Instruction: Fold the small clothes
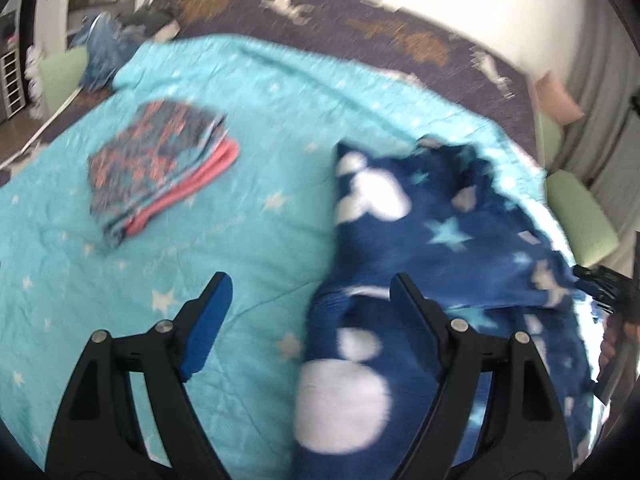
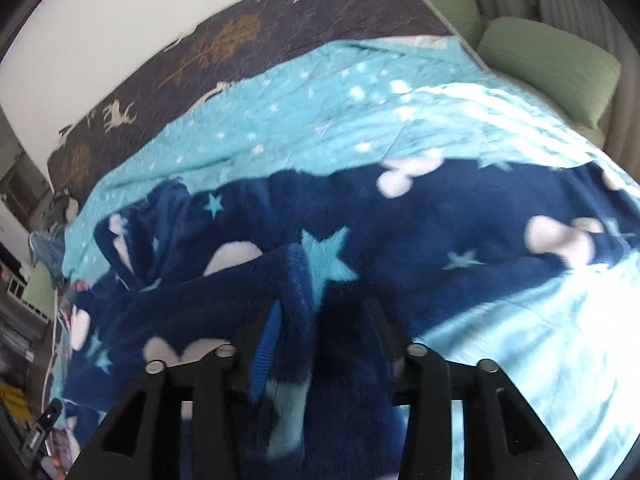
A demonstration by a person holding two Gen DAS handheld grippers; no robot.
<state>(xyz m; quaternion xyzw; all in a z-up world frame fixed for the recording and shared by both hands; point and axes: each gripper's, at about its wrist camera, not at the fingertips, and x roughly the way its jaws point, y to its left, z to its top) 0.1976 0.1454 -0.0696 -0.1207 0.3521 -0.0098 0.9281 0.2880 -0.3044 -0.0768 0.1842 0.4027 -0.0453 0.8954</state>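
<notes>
A navy fleece garment (image 1: 420, 248) with white shapes and light-blue stars lies crumpled on the turquoise star blanket (image 1: 248, 128). My left gripper (image 1: 308, 286) is open and empty, its right finger over the garment's left edge. In the right wrist view the garment (image 2: 400, 216) spreads across the blanket (image 2: 320, 120). My right gripper (image 2: 322, 312) is shut on a bunched fold of the garment. A folded patterned pile (image 1: 160, 164) with pink edges lies to the left.
A dark bedspread (image 1: 360, 20) with deer and trees covers the bed behind the blanket. Green cushions (image 2: 548, 60) stand at the right edge. More clothes (image 1: 104, 48) are heaped at the far left corner. The other gripper shows at the right edge (image 1: 608, 284).
</notes>
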